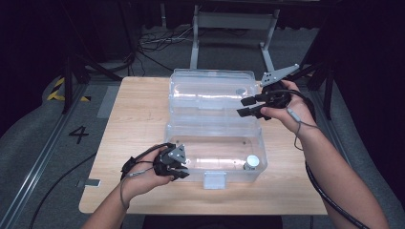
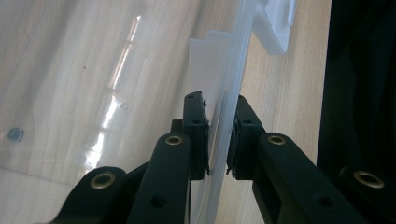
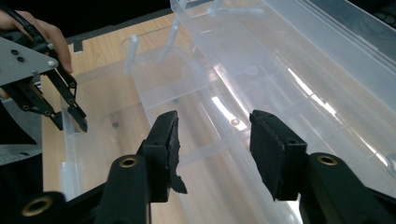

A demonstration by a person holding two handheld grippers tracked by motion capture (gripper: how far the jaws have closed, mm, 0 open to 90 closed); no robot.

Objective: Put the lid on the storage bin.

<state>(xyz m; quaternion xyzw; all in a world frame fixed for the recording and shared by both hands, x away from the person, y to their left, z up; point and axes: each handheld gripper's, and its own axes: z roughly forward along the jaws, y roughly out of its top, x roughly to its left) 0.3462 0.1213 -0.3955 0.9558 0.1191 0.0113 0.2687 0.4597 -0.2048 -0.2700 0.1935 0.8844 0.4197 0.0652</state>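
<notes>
Clear plastic box (image 1: 215, 143) lain open on pale wood table (image 1: 119, 143), thin front wall pinched by left gripper (image 2: 218, 135) fingers, right gripper (image 3: 212, 144) fingers held wide, empty.

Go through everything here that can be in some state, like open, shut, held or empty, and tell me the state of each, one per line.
Clear plastic box: open, lid swung back flat on the table.
Lid: fully open, inner side up.
Left gripper: jaws clamped on the box's front wall.
Right gripper: open, holding nothing, above the open box.
Small silver cylinder: upright inside the box, at its right end.
Front latch: unfastened.
</notes>
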